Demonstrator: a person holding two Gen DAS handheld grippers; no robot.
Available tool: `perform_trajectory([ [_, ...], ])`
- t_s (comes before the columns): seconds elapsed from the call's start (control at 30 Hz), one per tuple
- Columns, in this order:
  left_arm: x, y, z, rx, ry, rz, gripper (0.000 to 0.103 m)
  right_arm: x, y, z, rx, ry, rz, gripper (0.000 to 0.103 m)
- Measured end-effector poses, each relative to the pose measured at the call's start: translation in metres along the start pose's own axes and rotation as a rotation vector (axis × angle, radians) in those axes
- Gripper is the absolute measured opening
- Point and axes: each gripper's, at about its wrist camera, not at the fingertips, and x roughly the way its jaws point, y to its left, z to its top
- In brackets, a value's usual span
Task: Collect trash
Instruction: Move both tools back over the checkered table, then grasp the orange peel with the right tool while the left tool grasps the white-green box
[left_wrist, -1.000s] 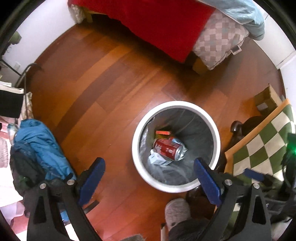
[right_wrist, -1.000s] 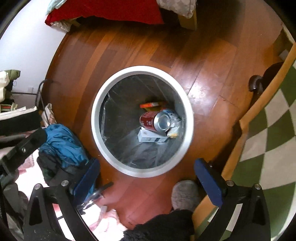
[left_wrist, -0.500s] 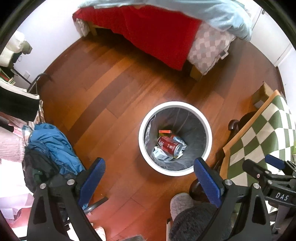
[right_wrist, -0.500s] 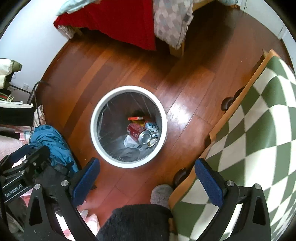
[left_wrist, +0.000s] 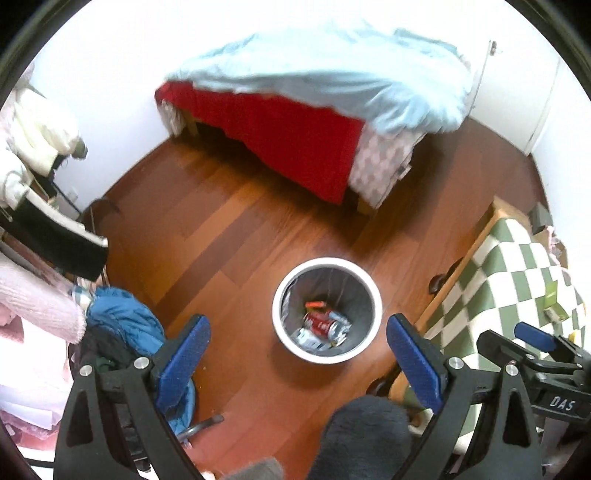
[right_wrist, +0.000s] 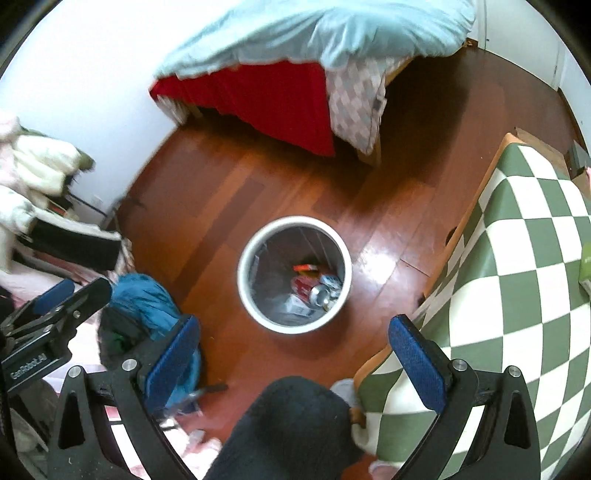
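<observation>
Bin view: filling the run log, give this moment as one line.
left tongs: open, empty | right tongs: open, empty | bin: upright on floor | inside: red can, carton

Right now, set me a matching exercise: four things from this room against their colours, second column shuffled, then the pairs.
Things:
1. trash bin
2. bed skirt
3. jacket on the floor
4. tablecloth

Colours:
A. green and white checks
B. red
C. white rim, grey liner
D. blue

Pairs: 1-C, 2-B, 3-D, 4-A
</observation>
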Motion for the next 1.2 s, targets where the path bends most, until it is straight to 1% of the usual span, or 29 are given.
perform_trajectory([
  [0.07,-0.014,-0.016,0.0,0.017,-0.031,-0.021,0.097,-0.025,-0.007,-0.006,0.031,-0.043,0.028,0.103],
  [0.17,-0.022,-0.044,-0.001,0.051,-0.044,-0.05,0.097,-0.066,-0.032,-0.017,0.099,-0.108,0.047,0.103],
  [0.23,-0.024,-0.069,-0.004,0.079,-0.047,-0.08,0.097,-0.085,-0.054,-0.024,0.141,-0.138,0.036,0.103],
  [0.3,-0.02,-0.105,-0.007,0.114,-0.042,-0.103,0.097,-0.108,-0.086,-0.034,0.197,-0.166,0.017,0.103],
  [0.4,-0.005,-0.168,-0.011,0.176,-0.016,-0.15,0.097,-0.139,-0.146,-0.053,0.299,-0.195,-0.041,0.103],
  [0.43,0.001,-0.19,-0.011,0.204,-0.004,-0.172,0.099,-0.146,-0.168,-0.058,0.335,-0.201,-0.066,0.103],
  [0.47,0.01,-0.221,-0.012,0.247,0.012,-0.195,0.102,-0.151,-0.187,-0.063,0.365,-0.203,-0.09,0.103],
  [0.5,0.016,-0.243,-0.013,0.276,0.024,-0.21,0.103,-0.157,-0.209,-0.069,0.402,-0.205,-0.118,0.103],
  [0.53,0.028,-0.274,-0.014,0.314,0.043,-0.231,0.103,-0.163,-0.233,-0.076,0.442,-0.208,-0.143,0.103],
  [0.57,0.034,-0.299,-0.016,0.34,0.059,-0.24,0.103,-0.172,-0.265,-0.084,0.491,-0.22,-0.178,0.103],
  [0.6,0.042,-0.32,-0.017,0.364,0.078,-0.244,0.103,-0.175,-0.287,-0.087,0.521,-0.221,-0.203,0.103],
  [0.63,0.056,-0.348,-0.018,0.398,0.103,-0.238,0.103,-0.179,-0.314,-0.092,0.56,-0.222,-0.236,0.103],
  [0.67,0.065,-0.366,-0.019,0.418,0.123,-0.229,0.103,-0.184,-0.349,-0.099,0.613,-0.227,-0.273,0.103],
  [0.8,0.1,-0.436,-0.02,0.493,0.203,-0.208,0.103,-0.186,-0.452,-0.111,0.738,-0.221,-0.41,0.102],
  [0.83,0.106,-0.449,-0.02,0.507,0.22,-0.212,0.103,-0.186,-0.47,-0.111,0.754,-0.219,-0.421,0.101],
  [0.87,0.111,-0.465,-0.02,0.526,0.227,-0.206,0.103,-0.184,-0.496,-0.111,0.78,-0.215,-0.427,0.093],
  [0.9,0.113,-0.474,-0.02,0.538,0.225,-0.201,0.103,-0.181,-0.51,-0.111,0.791,-0.21,-0.43,0.084],
  [0.93,0.114,-0.483,-0.02,0.548,0.224,-0.202,0.103,-0.177,-0.526,-0.109,0.803,-0.202,-0.432,0.08],
  [1.0,0.114,-0.501,-0.018,0.555,0.223,-0.212,0.103,-0.168,-0.555,-0.105,0.822,-0.185,-0.425,0.076],
  [1.07,0.11,-0.513,-0.016,0.562,0.224,-0.23,0.103,-0.158,-0.576,-0.102,0.83,-0.176,-0.426,0.072],
  [1.1,0.108,-0.519,-0.016,0.565,0.223,-0.235,0.103,-0.151,-0.584,-0.099,0.826,-0.169,-0.421,0.069],
  [1.2,0.105,-0.534,-0.016,0.577,0.225,-0.253,0.103,-0.129,-0.601,-0.093,0.832,-0.139,-0.414,0.065],
])
